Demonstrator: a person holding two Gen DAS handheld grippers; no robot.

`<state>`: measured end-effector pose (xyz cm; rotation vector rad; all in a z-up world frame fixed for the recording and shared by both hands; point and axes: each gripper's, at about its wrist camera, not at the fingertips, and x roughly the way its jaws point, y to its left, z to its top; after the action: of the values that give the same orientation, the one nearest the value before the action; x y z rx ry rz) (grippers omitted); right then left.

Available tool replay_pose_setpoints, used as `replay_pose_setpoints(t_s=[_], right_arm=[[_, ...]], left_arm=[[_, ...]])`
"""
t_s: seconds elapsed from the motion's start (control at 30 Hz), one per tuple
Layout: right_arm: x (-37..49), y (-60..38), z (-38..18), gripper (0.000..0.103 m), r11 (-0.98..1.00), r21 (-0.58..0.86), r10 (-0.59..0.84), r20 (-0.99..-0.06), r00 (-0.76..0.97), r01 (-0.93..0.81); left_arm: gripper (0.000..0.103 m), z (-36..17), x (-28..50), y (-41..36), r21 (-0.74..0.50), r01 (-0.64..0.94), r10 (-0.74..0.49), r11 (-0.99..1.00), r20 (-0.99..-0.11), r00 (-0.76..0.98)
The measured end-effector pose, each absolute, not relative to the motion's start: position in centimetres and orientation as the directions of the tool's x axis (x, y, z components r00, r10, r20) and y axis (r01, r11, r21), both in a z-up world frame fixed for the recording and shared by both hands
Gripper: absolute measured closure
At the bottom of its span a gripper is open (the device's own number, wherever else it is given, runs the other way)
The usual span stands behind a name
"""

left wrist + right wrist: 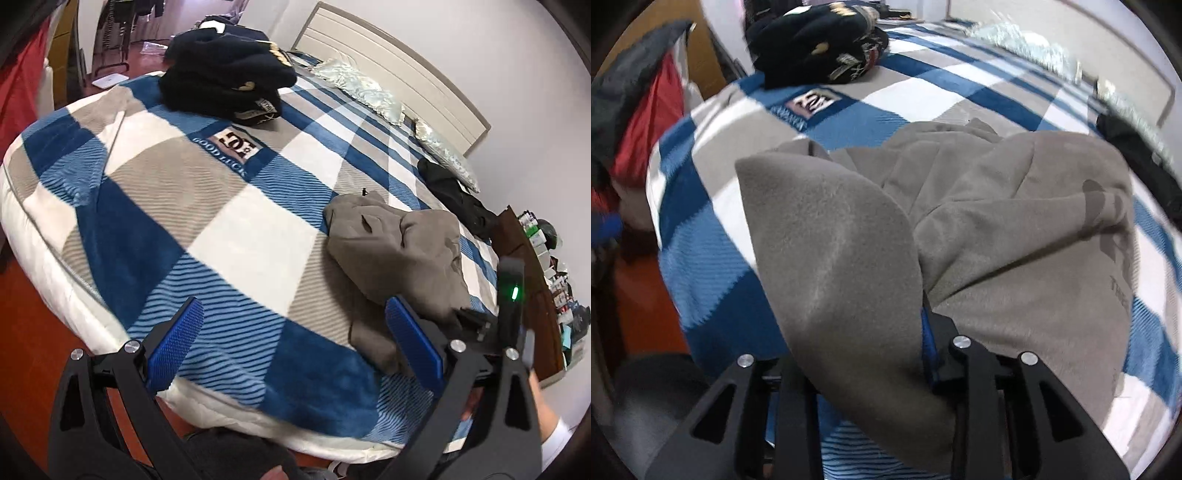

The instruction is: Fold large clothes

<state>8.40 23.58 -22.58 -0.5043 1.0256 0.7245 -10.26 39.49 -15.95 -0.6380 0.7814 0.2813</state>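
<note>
A crumpled grey garment (399, 251) lies on the right side of a bed under a blue, white and grey checked blanket (221, 240). In the left wrist view my left gripper (295, 343) hangs open over the blanket's near edge, left of the garment, with nothing between its blue pads (177, 343). My right gripper (472, 321) reaches into the garment's near right corner. In the right wrist view a fold of the grey garment (842, 251) rises from between the jaws of my right gripper (864, 350), which is shut on it. The cloth hides the left finger; only the right blue pad (928, 332) shows.
A dark navy clothes pile (221, 74) sits at the far side of the bed, and a black garment (454, 199) lies by the silver pillows (362, 88) and headboard (388, 62). A brown side table (535, 295) with small items stands right. Red cloth (646, 129) hangs left.
</note>
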Motion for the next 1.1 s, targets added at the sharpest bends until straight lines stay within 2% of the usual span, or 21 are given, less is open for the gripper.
replay_pose_setpoints(t_s=[0.1,0.17,0.27,0.37,0.4,0.47,0.57,0.67,0.8,0.9,0.97,1.0,1.07,1.1], right_arm=[[7.2,23.4,-23.1,0.058,0.644,-0.073,0.318,-0.88,0.353,-0.761],[6.9,22.7,-22.3,0.026,0.621,-0.012,0.385,-0.866,0.319,-0.783],[5.8,20.6,-19.7,0.008,0.595,0.099,0.497,-0.826,0.268,-0.798],[5.3,16.7,-16.9,0.007,0.551,0.314,0.642,-0.751,0.153,-0.773],[5.4,13.9,-15.6,0.006,0.524,0.435,0.714,-0.693,0.099,-0.732],[6.2,9.7,-13.9,0.004,0.485,0.568,0.807,-0.583,0.091,-0.665],[9.6,5.3,-13.2,0.004,0.444,0.711,0.88,-0.46,0.117,-0.545],[13.5,3.4,-15.2,0.004,0.391,0.828,0.919,-0.376,0.121,-0.401],[15.8,3.0,-19.5,0.004,0.309,0.914,0.951,-0.291,0.105,-0.263],[15.5,1.8,-24.0,0.004,0.332,0.932,0.938,-0.311,0.151,-0.145],[14.9,0.9,-26.7,0.006,0.293,0.951,0.946,-0.274,0.172,-0.097],[14.5,0.8,-27.3,0.011,0.298,0.95,0.944,-0.278,0.177,-0.095],[13.6,0.5,-28.7,0.027,0.306,0.948,0.94,-0.286,0.185,-0.089],[13.4,0.4,-29.2,0.03,0.298,0.951,0.942,-0.279,0.184,-0.083]], left_arm=[[0.006,-15.9,-10.1,39.4,-0.418,-0.464,0.011,0.781,-0.734,0.679],[0.006,-15.5,-9.6,38.9,-0.417,-0.452,0.006,0.789,-0.729,0.684],[0.006,-14.4,-8.4,37.9,-0.416,-0.42,-0.004,0.807,-0.715,0.699],[0.006,-13.1,-7.1,36.9,-0.399,-0.387,-0.004,0.832,-0.7,0.714],[0.006,-12.7,-6.6,36.6,-0.399,-0.374,-0.008,0.838,-0.693,0.721],[0.006,-12.1,-5.5,35.9,-0.404,-0.35,-0.02,0.845,-0.679,0.734],[0.006,-11.7,-3.0,34.0,-0.405,-0.3,-0.055,0.864,-0.667,0.743],[0.006,-11.8,0.2,30.8,-0.448,-0.224,-0.127,0.865,-0.628,0.767],[0.006,-13.0,3.6,26.6,-0.53,-0.107,-0.261,0.841,-0.571,0.778],[0.006,-15.0,5.4,24.6,-0.557,-0.083,-0.324,0.826,-0.591,0.739],[0.006,-16.6,6.0,23.9,-0.552,-0.108,-0.325,0.827,-0.626,0.709],[0.006,-17.9,5.9,23.7,-0.55,-0.123,-0.326,0.826,-0.645,0.691],[0.006,-19.7,5.3,23.5,-0.542,-0.15,-0.316,0.827,-0.669,0.672],[0.006,-20.4,4.9,23.6,-0.537,-0.159,-0.311,0.828,-0.677,0.667]])
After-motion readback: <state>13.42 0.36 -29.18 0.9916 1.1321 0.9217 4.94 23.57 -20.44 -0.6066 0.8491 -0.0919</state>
